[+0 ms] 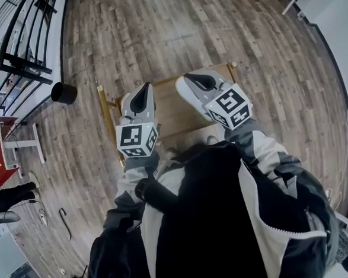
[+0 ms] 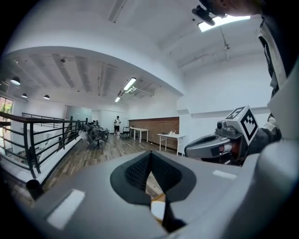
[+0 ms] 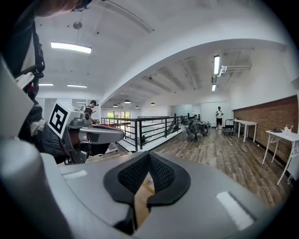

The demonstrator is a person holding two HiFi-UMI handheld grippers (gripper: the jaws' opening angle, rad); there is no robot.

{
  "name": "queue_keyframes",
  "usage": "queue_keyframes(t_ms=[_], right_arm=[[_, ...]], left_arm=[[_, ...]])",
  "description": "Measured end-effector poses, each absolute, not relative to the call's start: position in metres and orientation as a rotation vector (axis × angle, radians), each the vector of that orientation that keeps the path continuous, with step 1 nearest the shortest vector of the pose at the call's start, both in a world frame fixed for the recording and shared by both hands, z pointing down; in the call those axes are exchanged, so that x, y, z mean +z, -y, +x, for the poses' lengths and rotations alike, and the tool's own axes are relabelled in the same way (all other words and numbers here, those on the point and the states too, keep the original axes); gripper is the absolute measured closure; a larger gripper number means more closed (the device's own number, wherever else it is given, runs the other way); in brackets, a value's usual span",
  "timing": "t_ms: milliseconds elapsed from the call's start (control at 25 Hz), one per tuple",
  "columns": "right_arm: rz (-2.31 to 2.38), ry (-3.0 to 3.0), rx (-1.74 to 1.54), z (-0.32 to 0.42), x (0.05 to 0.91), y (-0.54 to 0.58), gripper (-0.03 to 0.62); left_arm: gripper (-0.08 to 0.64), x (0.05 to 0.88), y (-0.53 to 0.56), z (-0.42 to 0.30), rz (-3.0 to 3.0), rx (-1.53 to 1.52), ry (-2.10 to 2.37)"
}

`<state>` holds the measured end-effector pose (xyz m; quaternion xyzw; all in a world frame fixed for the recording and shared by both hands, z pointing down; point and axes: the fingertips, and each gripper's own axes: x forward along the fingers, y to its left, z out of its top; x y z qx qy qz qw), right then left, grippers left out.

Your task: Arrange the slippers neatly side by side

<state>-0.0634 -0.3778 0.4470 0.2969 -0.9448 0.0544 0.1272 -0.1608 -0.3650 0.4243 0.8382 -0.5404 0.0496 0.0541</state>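
You're standing over a plank wood floor point(image 1: 169, 34) and a smooth wooden counter point(image 1: 173, 108) with yellow legs. You're holding the left tool point(image 1: 146, 89) and right tool point(image 1: 190, 80) up, both pinched together, empty. No view is clearly showing the slippers. They're probably light, soft and bendy, so pinching the upper band looks best.

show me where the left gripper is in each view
Head view: left gripper just left of centre, over the wooden table.
Left gripper view: the left gripper itself fills the bottom, jaws together.
Right gripper view: left gripper at middle left, pointing right.
Shared landmark: black railing, at top left, left edge and centre in that order.
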Motion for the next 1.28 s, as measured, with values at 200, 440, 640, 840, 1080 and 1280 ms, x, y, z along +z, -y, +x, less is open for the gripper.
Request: queue_keyframes(t_ms=[200,440,640,840,1080,1280], right_arm=[[0.841,2.752,0.147,-0.067,0.447,0.372,0.589],[0.798,2.68,0.199,-0.068,0.48,0.372,0.52],[0.738,2.514,0.319,-0.058,0.551,0.379,0.387],[0.685,2.35,0.417,-0.05,0.628,0.389,0.317],[0.671,2.127,0.582,-0.038,0.713,0.399,0.301],[0.621,1.971,0.601,-0.016,0.76,0.407,0.298]], left_arm=[[0.549,0.431,0.362,-0.159,2.517,0.137,1.639],[0.548,0.434,0.351,-0.16,2.502,0.098,1.612],[0.548,0.442,0.343,-0.156,2.498,0.119,1.588],[0.548,0.451,0.338,-0.161,2.477,0.151,1.567],[0.548,0.459,0.331,-0.18,2.417,0.172,1.591],[0.549,0.461,0.323,-0.189,2.367,0.185,1.621]])
